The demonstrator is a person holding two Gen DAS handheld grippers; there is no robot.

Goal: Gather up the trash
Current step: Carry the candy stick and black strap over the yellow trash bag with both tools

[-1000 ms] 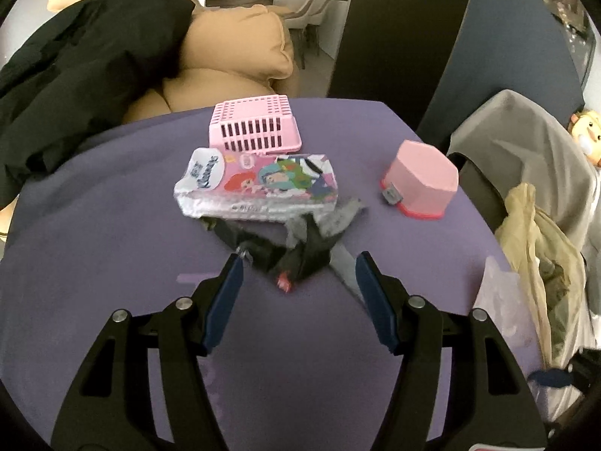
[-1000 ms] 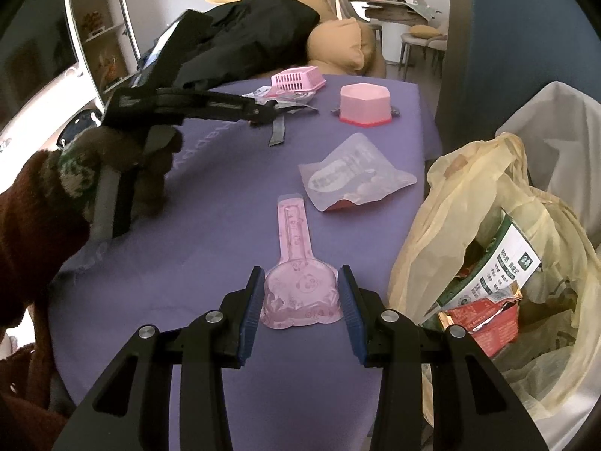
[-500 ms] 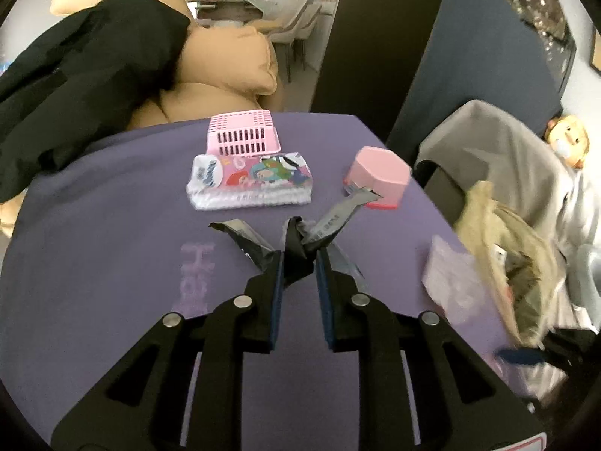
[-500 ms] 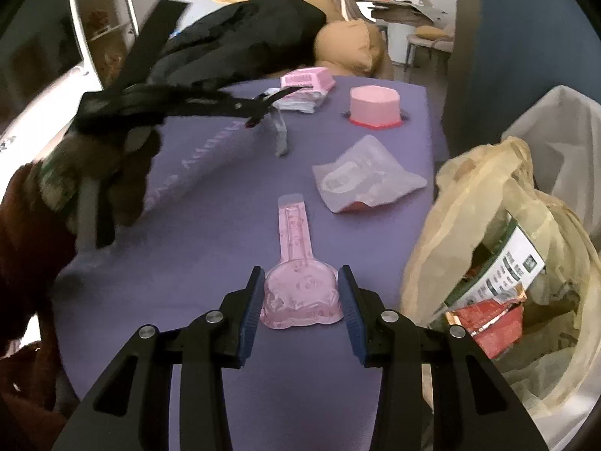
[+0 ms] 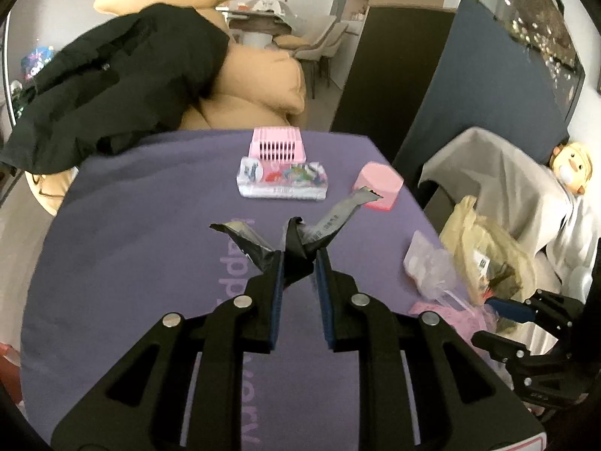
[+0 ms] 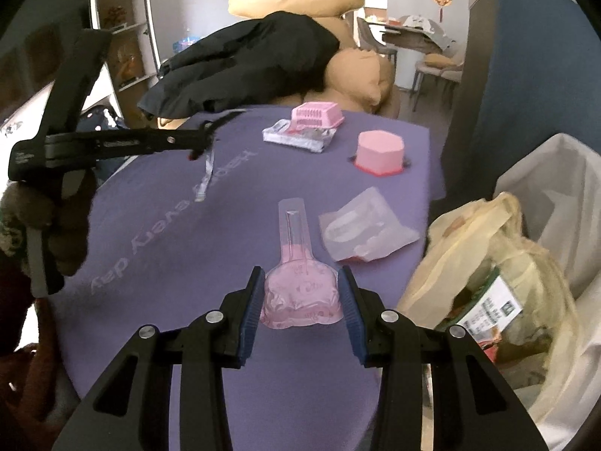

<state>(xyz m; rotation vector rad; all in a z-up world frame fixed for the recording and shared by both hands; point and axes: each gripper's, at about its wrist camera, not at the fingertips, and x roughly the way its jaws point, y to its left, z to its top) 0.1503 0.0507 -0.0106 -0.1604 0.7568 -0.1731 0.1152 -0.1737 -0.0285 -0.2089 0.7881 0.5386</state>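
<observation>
The left gripper (image 5: 296, 263) clenches a dark crumpled wrapper (image 5: 300, 240), lifted off the purple tabletop (image 5: 150, 225); a second ago its jaws stood wide around the wrapper lying there, and they have just been closing. The right gripper (image 6: 300, 293) grips one pink plastic blister pack (image 6: 300, 289) near the tabletop's right edge, as before. One clear packet (image 6: 364, 229) lies just beside it. One yellow trash bag (image 6: 469, 248) sits past that edge. At the far edge: one pink basket (image 5: 278, 144), one tissue pack (image 5: 281, 180), one pink box (image 5: 377, 184).

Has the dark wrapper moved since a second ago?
Yes. The dark wrapper was lying just in front of the tissue pack; now it is pinched in the left gripper, lifted clear of it.
</observation>
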